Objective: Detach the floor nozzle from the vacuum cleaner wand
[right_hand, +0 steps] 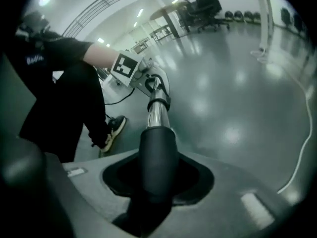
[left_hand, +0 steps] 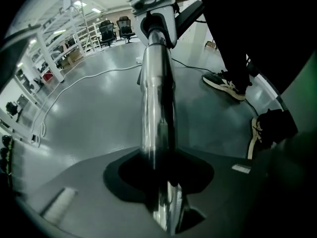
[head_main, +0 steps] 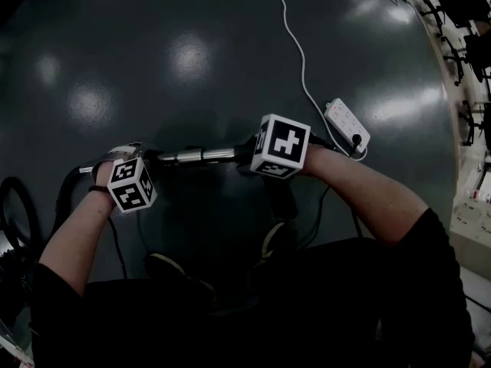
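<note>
Power strip [head_main: 347, 125], clear in head view

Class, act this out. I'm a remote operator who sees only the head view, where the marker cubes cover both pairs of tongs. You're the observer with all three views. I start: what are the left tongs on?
Observer: The left tongs are shut on the bare metal wand.
Operator: And the right ones?
Observer: The right tongs are shut on a dark sleeve, and the wand runs out of its far end.
Operator: What stands beyond the patch of floor I can see?
Observer: Office chairs stand at the far end of the room.
</note>
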{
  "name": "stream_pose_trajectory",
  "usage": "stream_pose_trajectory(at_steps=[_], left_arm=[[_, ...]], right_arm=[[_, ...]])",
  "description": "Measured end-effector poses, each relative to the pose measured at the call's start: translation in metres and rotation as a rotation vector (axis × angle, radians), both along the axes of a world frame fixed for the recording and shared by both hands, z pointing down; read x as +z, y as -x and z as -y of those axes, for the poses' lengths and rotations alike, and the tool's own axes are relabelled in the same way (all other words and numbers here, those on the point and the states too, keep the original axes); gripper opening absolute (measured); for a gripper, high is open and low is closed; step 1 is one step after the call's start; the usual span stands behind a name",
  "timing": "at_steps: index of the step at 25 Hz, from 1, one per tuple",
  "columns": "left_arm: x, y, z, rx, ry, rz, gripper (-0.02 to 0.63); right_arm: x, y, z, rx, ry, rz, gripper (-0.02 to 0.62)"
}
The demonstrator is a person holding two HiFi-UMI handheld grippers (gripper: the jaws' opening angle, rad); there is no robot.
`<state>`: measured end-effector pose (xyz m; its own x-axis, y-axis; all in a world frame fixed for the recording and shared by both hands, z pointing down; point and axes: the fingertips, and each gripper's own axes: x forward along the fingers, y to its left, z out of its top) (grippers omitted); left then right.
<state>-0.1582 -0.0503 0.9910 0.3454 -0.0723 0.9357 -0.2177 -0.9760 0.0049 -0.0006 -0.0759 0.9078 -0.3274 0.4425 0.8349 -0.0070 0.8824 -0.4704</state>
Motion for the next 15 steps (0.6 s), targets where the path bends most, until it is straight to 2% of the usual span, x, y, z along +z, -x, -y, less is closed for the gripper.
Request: stream_pose_trajectory(at_steps=[2, 6, 7, 8, 9, 10, 11, 15], left_arm=[[0.0, -0.001, -0.003, 0.005, 0.037, -0.025, 0.138], [0.004, -0.008, -0.016, -0.001, 0.128, -0.07, 0.138], [0.004, -0.01, -0.019, -0.008, 0.144, -0.082, 0.138], [0.005, -0.012, -0.02, -0.013, 0.154, -0.091, 0.138], [0.006, -0.014, -0.021, -0.015, 0.159, -0.094, 0.138], [0.007, -0.014, -0.021, -0.015, 0.16, -0.09, 0.138], [0.009, -0.013, -0.021, -0.013, 0.155, -0.081, 0.138], [0.016, -0.012, -0.018, 0.014, 0.115, -0.036, 0.138]], right_arm=[[0.001, 0.001, 0.005, -0.102, -0.222, 0.039, 0.14], [0.013, -0.004, 0.022, -0.447, -0.827, 0.104, 0.14], [0.013, -0.005, 0.027, -0.498, -0.929, 0.124, 0.14], [0.014, -0.005, 0.029, -0.518, -0.98, 0.138, 0.14], [0.015, -0.006, 0.028, -0.505, -0.97, 0.142, 0.14], [0.019, -0.008, 0.026, -0.462, -0.902, 0.135, 0.14], [0.022, -0.01, 0.022, -0.394, -0.788, 0.12, 0.14], [0.028, -0.018, 0.0, -0.118, -0.226, 0.042, 0.138]])
